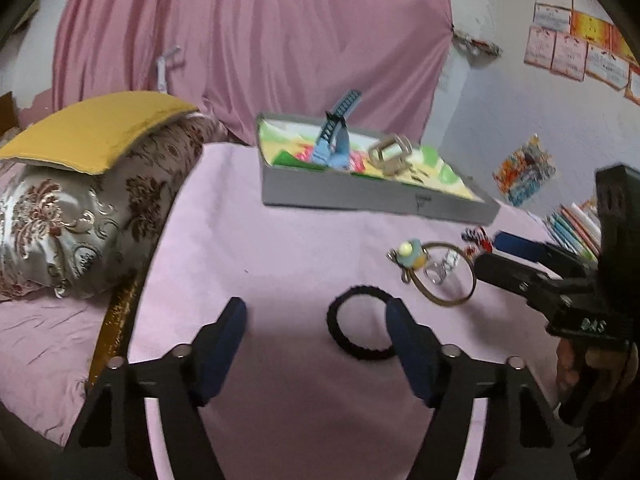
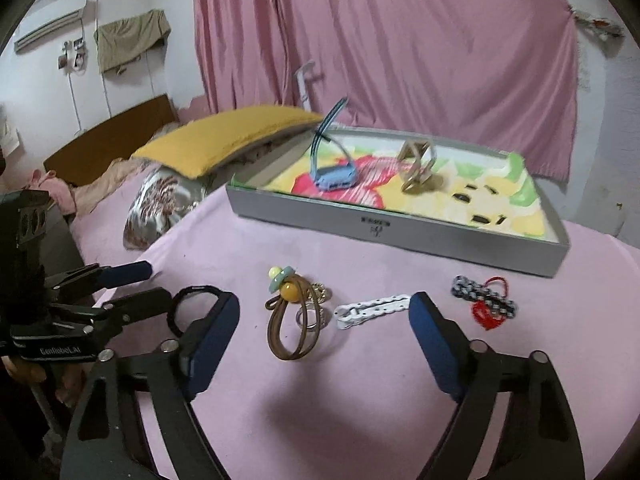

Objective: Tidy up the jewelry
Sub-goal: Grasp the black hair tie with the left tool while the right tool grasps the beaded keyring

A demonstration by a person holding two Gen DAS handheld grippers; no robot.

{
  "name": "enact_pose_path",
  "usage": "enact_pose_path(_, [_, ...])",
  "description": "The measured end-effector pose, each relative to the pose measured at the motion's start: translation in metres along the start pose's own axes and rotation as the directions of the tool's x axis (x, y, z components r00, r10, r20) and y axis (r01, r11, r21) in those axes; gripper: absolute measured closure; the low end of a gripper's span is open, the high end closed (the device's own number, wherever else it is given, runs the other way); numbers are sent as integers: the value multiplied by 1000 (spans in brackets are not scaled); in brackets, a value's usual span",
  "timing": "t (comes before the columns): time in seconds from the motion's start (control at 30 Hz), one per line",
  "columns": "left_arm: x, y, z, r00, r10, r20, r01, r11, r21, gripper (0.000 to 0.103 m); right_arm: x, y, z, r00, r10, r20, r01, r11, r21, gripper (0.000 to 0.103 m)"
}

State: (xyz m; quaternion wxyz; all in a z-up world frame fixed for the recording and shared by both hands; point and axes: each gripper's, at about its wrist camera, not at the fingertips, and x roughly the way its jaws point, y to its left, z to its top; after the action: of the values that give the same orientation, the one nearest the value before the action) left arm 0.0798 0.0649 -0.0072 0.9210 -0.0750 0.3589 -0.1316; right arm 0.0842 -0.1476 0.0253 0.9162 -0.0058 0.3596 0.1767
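We worked in a bedroom hung with a long pink curtain (image 2: 400, 52), over a round bench spread with a pale pink cloth (image 2: 360, 400); a bed with a yellow cushion (image 1: 92, 128) and a brocade pillow (image 1: 64, 220) stood just beside it; paper sheets dotted the wall. A shallow grey cardboard tray with a flowered lining (image 2: 400, 228) sat at the far side, already holding a blue watch and a tan buckle piece. The loose jewelry lay near our claws: a black braided hair loop (image 1: 356, 344), a brown leather bracelet with yellow and green beads (image 2: 294, 328), a white chain strap (image 2: 372, 308) and a red and navy beaded piece (image 2: 488, 304). Our left claw (image 1: 316, 320) hung released, its right finger touching or just over the black loop; our right claw (image 2: 324, 320) was likewise released, straddling the bracelet. We judged everything light; the loop soft and springy, best pinched across its band; the bracelet limp, best taken at its strap, away from the slippery beads.
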Motion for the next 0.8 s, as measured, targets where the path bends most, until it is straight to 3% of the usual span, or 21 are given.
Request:
enact_pose_path(0.13, [10,-6,3,999,5,-46,-4,1000,24,55,16,6,6,998,27,-54,-28,999,-20,45])
enact_pose_path(0.43, [18,-7,12,995,24,-96,-19,998,59,82,38,22,19,993,58,-107,-65,995,-71,62])
enact_pose_path(0.63, [19,-8,13,994,27,-110,-18,997,77,93,50,32,25,988,69,-142,-82,992,-94,67])
enact_pose_path(0.8, [20,-11,14,993,37,-116,-25,995,98,94,60,38,27,985,49,-167,-70,990,-120,69])
